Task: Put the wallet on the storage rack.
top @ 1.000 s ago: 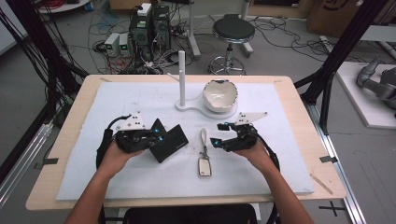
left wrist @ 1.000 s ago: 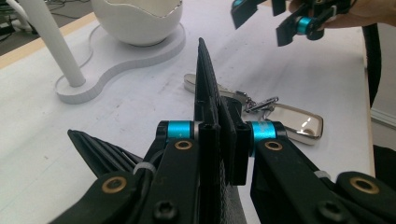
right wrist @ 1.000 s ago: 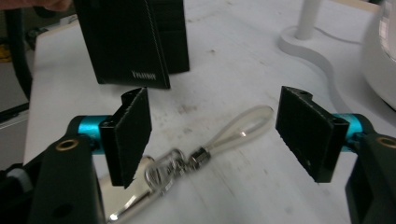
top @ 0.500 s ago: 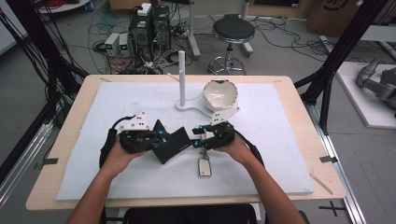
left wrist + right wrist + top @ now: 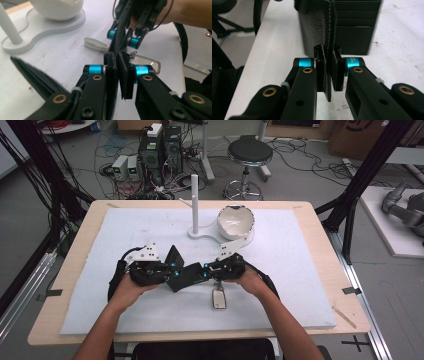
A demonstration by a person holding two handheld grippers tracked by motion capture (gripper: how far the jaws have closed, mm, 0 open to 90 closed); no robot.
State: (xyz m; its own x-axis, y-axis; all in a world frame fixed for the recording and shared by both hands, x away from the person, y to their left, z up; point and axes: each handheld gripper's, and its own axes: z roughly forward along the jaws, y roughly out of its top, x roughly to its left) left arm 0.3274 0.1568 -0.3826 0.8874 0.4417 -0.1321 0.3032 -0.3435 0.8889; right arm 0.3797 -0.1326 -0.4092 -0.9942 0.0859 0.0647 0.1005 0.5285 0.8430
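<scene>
A black wallet (image 5: 184, 274) hangs open between my two grippers, just above the white mat. My left gripper (image 5: 170, 270) pinches one leaf of it; in the left gripper view the thin black flap (image 5: 117, 75) sits between the pads, whose jaws have just eased apart slightly. My right gripper (image 5: 201, 272) has just closed its jaws on the opposite leaf. In the right gripper view the stitched edge (image 5: 328, 45) runs between the pads and the card slots (image 5: 354, 30) lie beyond. The left gripper (image 5: 117, 58) faces the right gripper (image 5: 125, 41) close ahead.
A small pale tag with a loop (image 5: 218, 298) lies on the mat (image 5: 300, 270) just in front of my right hand. A white bowl (image 5: 235, 222) and a white upright post (image 5: 194, 200) stand on a white base behind the grippers.
My right gripper has moved left to the wallet and closed on its free leaf. The left gripper has kept its hold and hardly moved.
</scene>
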